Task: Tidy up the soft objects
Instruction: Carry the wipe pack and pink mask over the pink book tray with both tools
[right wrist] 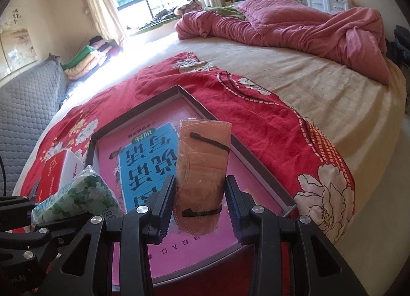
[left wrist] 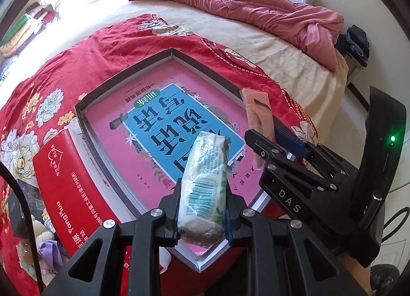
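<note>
Your left gripper (left wrist: pixel 201 212) pinches the tissue pack (left wrist: pixel 205 183) and your right gripper (right wrist: pixel 200 208) pinches the bagged orange mask (right wrist: pixel 202 157), both held just over the open box (left wrist: pixel 107 139), likely for dropping in. The right fingers' contact with the mask is hard to confirm; the box's near corner is hidden under the grippers.

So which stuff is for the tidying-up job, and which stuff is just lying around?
For the job:
tissue pack, held by the left gripper
wrapped face mask, held by the right gripper
shallow box

Just lying about:
pink quilt
red carton
folded clothes
</note>
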`<state>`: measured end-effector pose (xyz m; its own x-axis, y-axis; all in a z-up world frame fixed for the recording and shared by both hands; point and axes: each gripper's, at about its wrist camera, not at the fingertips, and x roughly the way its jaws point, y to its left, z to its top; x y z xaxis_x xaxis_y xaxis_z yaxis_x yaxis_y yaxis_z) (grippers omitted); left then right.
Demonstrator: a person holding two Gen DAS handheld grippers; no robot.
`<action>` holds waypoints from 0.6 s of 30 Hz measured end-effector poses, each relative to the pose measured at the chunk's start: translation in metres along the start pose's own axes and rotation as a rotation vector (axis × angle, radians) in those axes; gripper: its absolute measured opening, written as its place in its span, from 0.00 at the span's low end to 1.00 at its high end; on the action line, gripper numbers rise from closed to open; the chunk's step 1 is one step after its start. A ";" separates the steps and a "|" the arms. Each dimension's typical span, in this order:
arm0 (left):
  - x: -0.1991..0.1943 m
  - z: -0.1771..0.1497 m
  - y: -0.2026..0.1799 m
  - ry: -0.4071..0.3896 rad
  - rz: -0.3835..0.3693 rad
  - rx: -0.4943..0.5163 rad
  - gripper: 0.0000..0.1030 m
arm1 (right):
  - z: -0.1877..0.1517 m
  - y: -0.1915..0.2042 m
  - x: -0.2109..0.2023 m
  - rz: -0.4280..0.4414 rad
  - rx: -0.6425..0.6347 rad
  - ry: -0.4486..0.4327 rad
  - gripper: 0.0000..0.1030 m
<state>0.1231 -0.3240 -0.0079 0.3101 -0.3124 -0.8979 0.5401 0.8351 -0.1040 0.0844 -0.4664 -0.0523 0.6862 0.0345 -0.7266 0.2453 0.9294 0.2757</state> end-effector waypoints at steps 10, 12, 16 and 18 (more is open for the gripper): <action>0.017 0.000 -0.010 0.051 -0.010 0.007 0.25 | 0.000 -0.003 0.011 -0.012 0.018 0.042 0.40; 0.019 0.000 -0.011 0.060 -0.004 0.011 0.25 | 0.000 -0.004 0.012 -0.008 0.024 0.045 0.40; 0.023 -0.001 -0.013 0.081 0.008 0.026 0.25 | -0.001 -0.009 0.016 -0.008 0.047 0.059 0.40; 0.026 -0.001 -0.014 0.093 0.011 0.035 0.25 | -0.001 -0.011 0.017 -0.006 0.058 0.069 0.40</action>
<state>0.1226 -0.3434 -0.0301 0.2427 -0.2585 -0.9350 0.5646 0.8214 -0.0806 0.0924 -0.4760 -0.0688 0.6366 0.0556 -0.7692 0.2904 0.9067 0.3059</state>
